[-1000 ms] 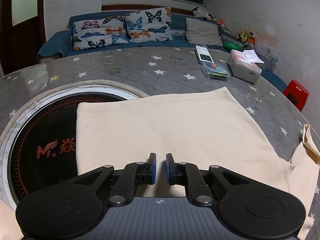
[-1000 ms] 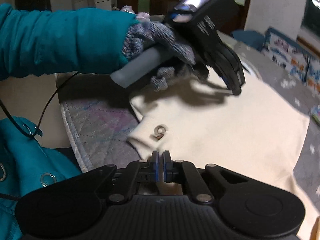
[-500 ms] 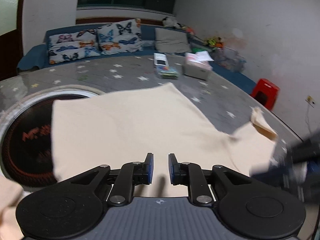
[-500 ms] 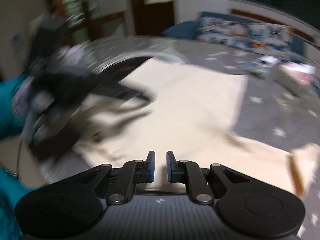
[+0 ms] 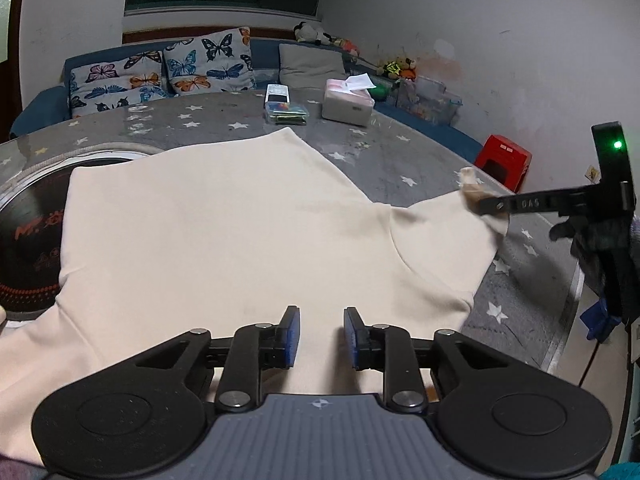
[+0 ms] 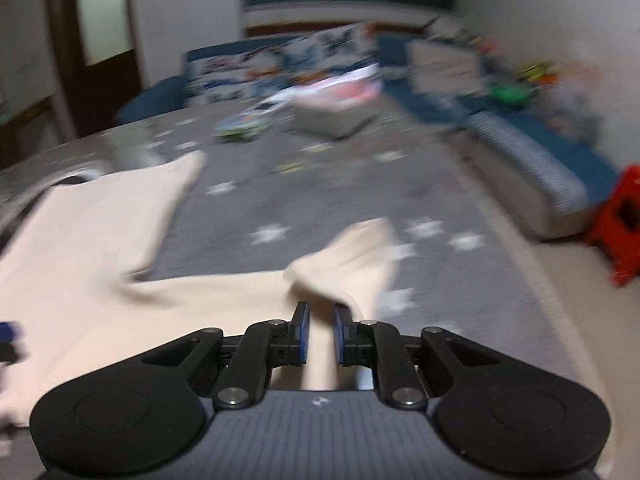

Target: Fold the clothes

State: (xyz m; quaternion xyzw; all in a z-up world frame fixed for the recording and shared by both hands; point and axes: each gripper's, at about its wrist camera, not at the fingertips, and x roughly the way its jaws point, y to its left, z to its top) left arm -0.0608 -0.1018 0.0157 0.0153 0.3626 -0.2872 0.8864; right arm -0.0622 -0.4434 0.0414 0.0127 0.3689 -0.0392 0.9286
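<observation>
Cream shirt (image 5: 224, 232) lies flat ahead — my right claw (image 6: 319, 332), parted, sits at its sleeve (image 6: 352, 264); left claw (image 5: 320, 336) parted too.

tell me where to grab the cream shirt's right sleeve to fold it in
Grip the sleeve at its cuff end, coming from the table's outer right edge. It lies spread outward with the cuff slightly raised, so the right gripper, jaws apart, can slide one finger under it.

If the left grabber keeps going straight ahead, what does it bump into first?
Most likely the cream shirt: the left gripper hangs open just above it, pointing across the cloth toward the sofa. How high it hangs is unclear.
</observation>
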